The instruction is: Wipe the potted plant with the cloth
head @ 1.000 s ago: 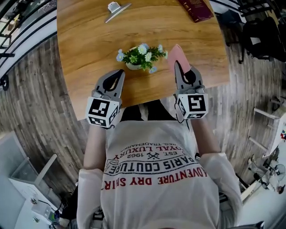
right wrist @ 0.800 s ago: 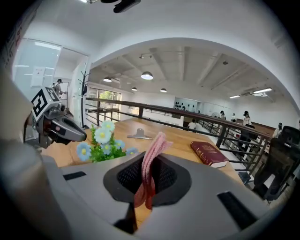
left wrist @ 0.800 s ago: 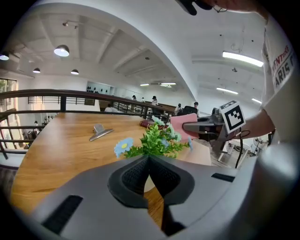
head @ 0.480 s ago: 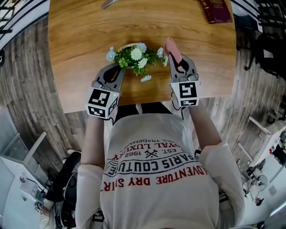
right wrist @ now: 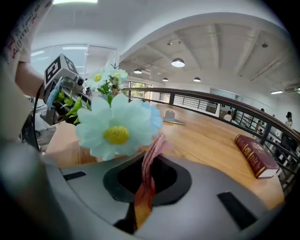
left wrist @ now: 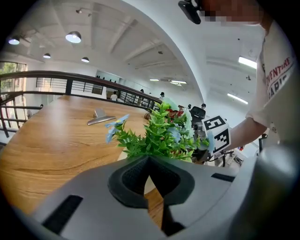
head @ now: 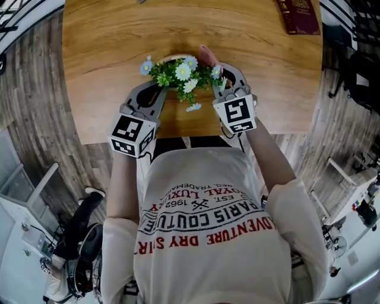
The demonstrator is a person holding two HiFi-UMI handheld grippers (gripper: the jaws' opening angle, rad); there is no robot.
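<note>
Head view: both forearms reach up-frame from the torso, grippers pitched down toward the table (head: 101, 53). Left gripper (head: 159, 90): jaws together, nothing between them, tips just left of the potted plant (head: 178, 72), which sits upper centre. Right gripper (head: 223, 76): canted inward, jaws clamped on the pink cloth (head: 206, 56). Cloth is a narrow strip, long axis up-frame, at the flowers' right side.

table (head: 107, 53): smooth wood, visible grain, soft sheen
cloth (right wrist: 146, 185): pink fabric, matt
potted plant (head: 178, 72): plastic-looking leaves, cloth-like petals
left gripper (left wrist: 149, 162), right gripper (right wrist: 151, 158): matt grey plastic
book (head: 300, 13): dark red cover, slight gloss
clip (left wrist: 100, 118): bright metal
</note>
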